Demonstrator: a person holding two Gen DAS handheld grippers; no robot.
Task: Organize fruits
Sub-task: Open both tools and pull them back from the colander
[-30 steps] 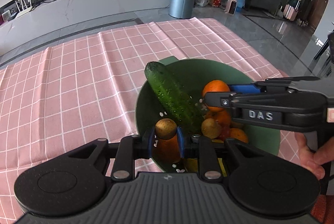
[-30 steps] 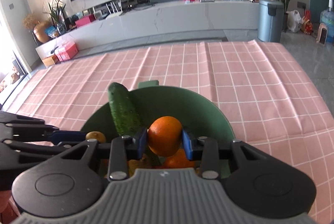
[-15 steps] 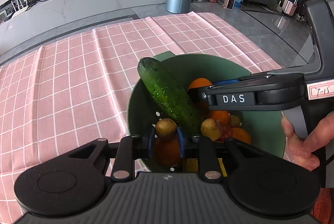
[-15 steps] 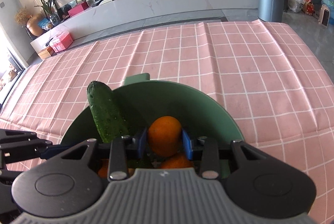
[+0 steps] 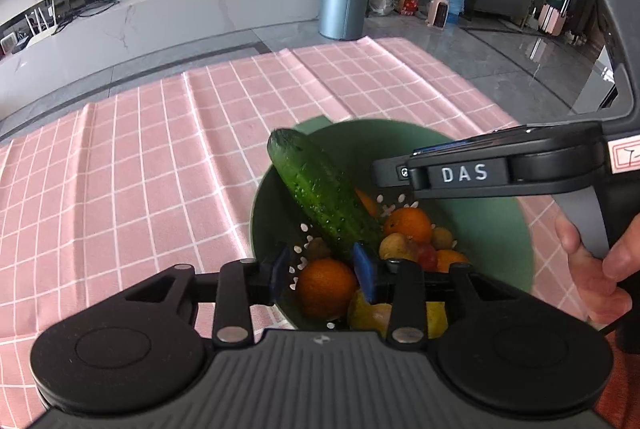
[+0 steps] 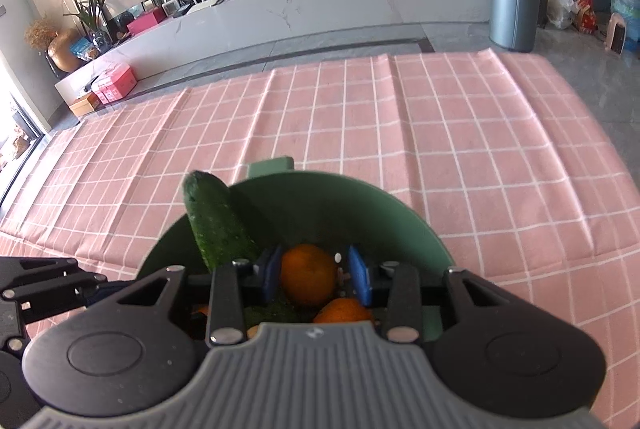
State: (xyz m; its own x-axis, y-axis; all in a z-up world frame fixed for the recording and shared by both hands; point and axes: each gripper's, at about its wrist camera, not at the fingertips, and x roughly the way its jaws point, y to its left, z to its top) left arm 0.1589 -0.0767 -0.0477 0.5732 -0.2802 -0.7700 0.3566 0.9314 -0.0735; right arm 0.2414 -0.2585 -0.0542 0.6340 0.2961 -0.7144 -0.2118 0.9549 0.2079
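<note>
A green bowl on the pink checked cloth holds a cucumber leaning on its left rim, several oranges, small brown fruits and a yellow fruit. My left gripper is open above the bowl's near left edge, over an orange; a small brown fruit lies below it. My right gripper is open, its blue pads either side of an orange that rests in the bowl. The cucumber shows left of it.
The pink checked tablecloth covers the table around the bowl. The right gripper's body and the person's hand cross over the bowl's right side. A white counter and a grey bin stand beyond the table.
Both grippers opened. The left let go of the small brown fruit and the right let go of the orange; both fruits now lie in the bowl.
</note>
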